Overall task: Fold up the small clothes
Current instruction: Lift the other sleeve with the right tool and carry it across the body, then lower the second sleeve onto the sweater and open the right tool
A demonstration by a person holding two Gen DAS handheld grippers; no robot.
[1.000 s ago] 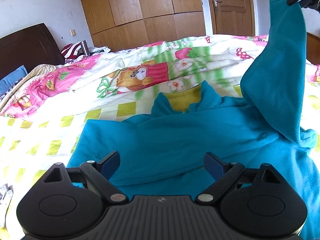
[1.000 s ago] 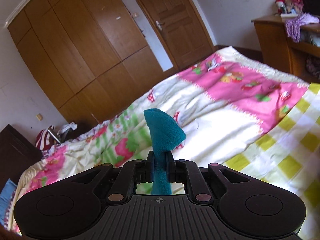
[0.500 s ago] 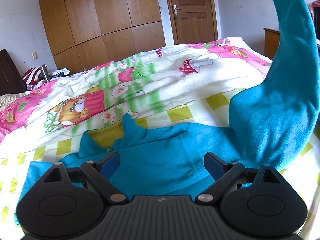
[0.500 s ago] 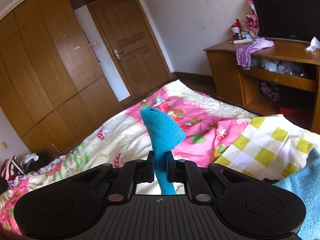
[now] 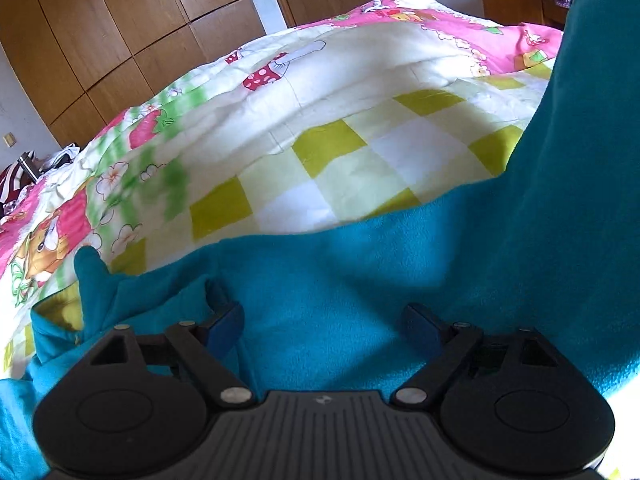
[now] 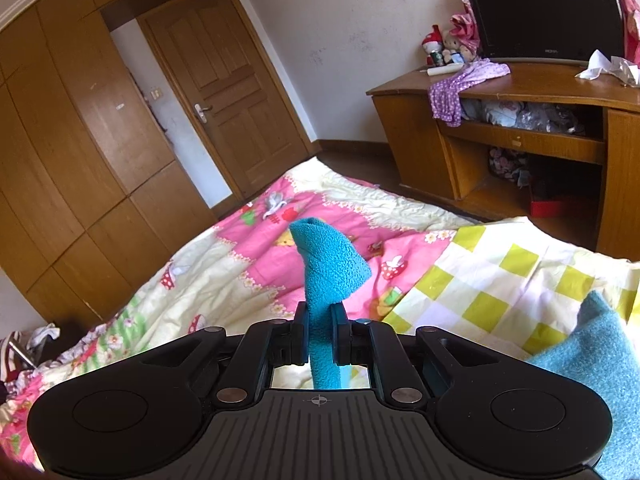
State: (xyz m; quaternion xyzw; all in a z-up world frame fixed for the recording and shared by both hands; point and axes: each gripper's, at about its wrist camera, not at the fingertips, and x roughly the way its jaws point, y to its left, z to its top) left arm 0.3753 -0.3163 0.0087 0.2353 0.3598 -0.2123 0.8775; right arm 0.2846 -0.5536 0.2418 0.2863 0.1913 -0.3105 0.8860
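- Risk — the pinched fleece could slide out of the right tool [image 6: 320,336]; only a narrow bunched fold of the teal garment [image 5: 360,280] is clamped there, and the weight of the hanging panel would pull against it.
- Risk — the fold could land skewed or bunched; the lifted side is held at one point only, and the left tool [image 5: 324,324] is spread wide, gripping nothing, so the body of the garment is not pinned to the bed [image 5: 360,152].
- Risk — a loose ridge of cloth near the left tool's left finger [image 5: 224,320] could be snagged if the tool is lowered without care.
- Right tool: clenched on the garment; a rolled tip of fleece is seen standing up past the closed fingers, more of the cloth at the lower right of that view.
- Left tool: released, low over the garment's flat part; whether the fingers touch the cloth cannot be told.
- Garment: spread on the checked quilt of the bed, directly under and ahead of the left tool, with one side drawn up steeply at the right of the left wrist view.
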